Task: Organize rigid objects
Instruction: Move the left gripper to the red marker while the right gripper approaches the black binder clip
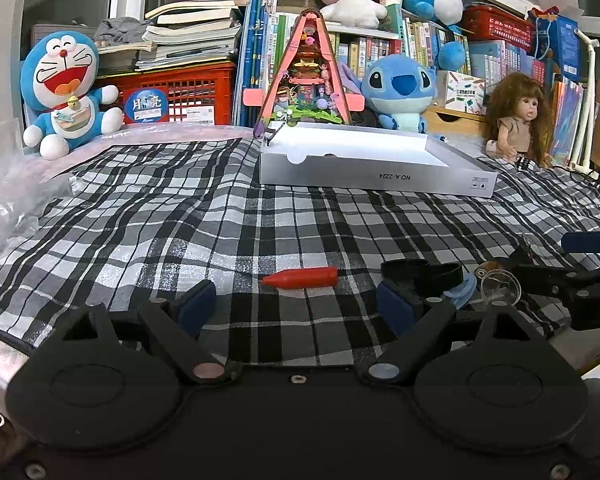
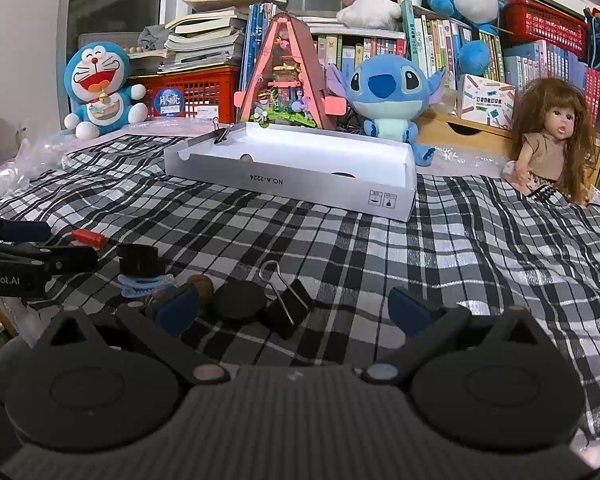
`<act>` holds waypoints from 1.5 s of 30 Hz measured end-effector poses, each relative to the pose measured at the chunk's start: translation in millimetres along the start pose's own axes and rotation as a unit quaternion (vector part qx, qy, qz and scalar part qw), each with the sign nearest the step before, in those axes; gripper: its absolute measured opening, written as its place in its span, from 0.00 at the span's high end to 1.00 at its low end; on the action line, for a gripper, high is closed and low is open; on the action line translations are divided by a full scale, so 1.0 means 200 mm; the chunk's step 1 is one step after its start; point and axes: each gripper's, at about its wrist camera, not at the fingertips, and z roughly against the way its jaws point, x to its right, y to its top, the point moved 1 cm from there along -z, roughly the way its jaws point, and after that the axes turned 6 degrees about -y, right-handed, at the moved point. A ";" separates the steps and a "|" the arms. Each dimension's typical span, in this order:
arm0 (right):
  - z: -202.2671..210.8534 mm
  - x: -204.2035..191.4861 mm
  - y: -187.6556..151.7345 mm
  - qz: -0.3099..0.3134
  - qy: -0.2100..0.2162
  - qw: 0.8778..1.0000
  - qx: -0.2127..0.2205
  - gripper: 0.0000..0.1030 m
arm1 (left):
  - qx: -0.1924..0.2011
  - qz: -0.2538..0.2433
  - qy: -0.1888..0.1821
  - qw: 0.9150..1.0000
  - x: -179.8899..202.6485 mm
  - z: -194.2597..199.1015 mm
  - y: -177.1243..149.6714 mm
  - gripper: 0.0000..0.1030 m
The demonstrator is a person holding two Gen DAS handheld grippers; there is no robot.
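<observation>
A white shallow box (image 1: 372, 168) lies on the checked cloth; it also shows in the right wrist view (image 2: 300, 184), with a binder clip (image 2: 222, 132) on its far rim. My left gripper (image 1: 296, 304) is open and empty, low over the cloth; a red carrot-shaped toy (image 1: 300, 278) lies just ahead of it. A black ring (image 1: 420, 272), a blue hair tie (image 1: 462, 294) and a clear suction cup (image 1: 498, 284) lie to its right. My right gripper (image 2: 296, 312) is open and empty, with a black disc (image 2: 240, 300) and a black binder clip (image 2: 288, 308) between its fingers.
Plush toys (image 1: 66, 88), a doll (image 1: 518, 120), a pink triangular model house (image 1: 306, 76), red crates and books stand along the back. Crumpled clear plastic (image 1: 8, 204) lies at the left. A brown nut (image 2: 202, 286) and black band (image 2: 140, 260) lie left of the right gripper.
</observation>
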 end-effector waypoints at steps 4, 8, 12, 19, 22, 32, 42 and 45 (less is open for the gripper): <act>0.00 0.01 -0.02 -0.004 -0.003 1.000 -0.004 0.00 | 0.001 -0.004 0.003 1.000 0.00 0.00 -0.01 0.16; -0.01 0.01 -0.03 -0.010 -0.005 1.000 -0.007 0.00 | 0.001 -0.002 0.004 1.000 0.00 0.00 -0.01 0.16; -0.01 0.02 -0.04 -0.015 -0.008 1.000 -0.012 0.00 | 0.007 0.005 0.009 1.000 -0.01 0.01 -0.01 0.16; -0.02 0.03 -0.06 -0.025 -0.015 0.999 -0.017 0.00 | 0.014 0.025 0.015 0.999 -0.05 0.01 -0.01 0.17; -0.02 0.04 -0.06 -0.030 -0.015 0.999 -0.019 0.00 | 0.016 0.021 0.016 1.000 -0.06 0.01 -0.01 0.19; -0.02 0.05 -0.05 -0.033 -0.022 0.999 -0.010 0.02 | 0.019 0.036 0.006 0.999 -0.04 -0.01 0.01 0.26; 0.00 0.01 -0.03 0.017 0.006 1.000 -0.006 0.21 | 0.018 0.022 -0.006 1.000 0.02 -0.05 0.02 0.43; 0.02 0.01 -0.01 0.043 0.011 0.999 -0.004 0.23 | 0.015 0.019 -0.008 1.000 0.03 -0.06 0.01 0.48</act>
